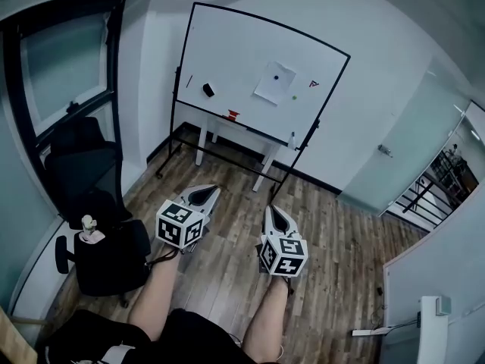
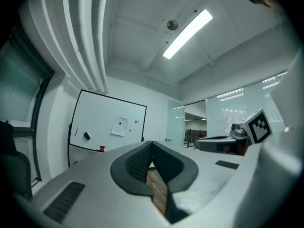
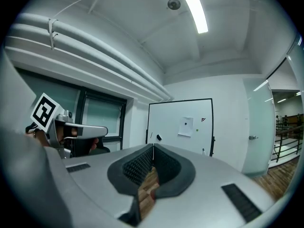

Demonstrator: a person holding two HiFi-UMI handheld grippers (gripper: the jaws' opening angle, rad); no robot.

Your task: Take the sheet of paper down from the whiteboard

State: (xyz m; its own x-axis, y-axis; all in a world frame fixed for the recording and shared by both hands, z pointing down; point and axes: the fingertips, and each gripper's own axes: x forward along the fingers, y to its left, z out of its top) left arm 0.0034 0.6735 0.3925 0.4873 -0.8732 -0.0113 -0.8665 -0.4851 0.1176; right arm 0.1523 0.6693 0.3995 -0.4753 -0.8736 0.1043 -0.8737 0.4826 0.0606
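The sheet of paper (image 1: 274, 83), stuck right of middle on the whiteboard (image 1: 227, 51) by what seems a magnet (image 1: 276, 76), looks light, limp and easily torn, best pinched at a free lower corner, while the left gripper (image 1: 213, 190) and right gripper (image 1: 270, 210), well short of it, have their jaws together and empty.

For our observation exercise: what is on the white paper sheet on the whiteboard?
One small black round dot, likely a magnet, on the white paper sheet. The whiteboard behind it is covered.
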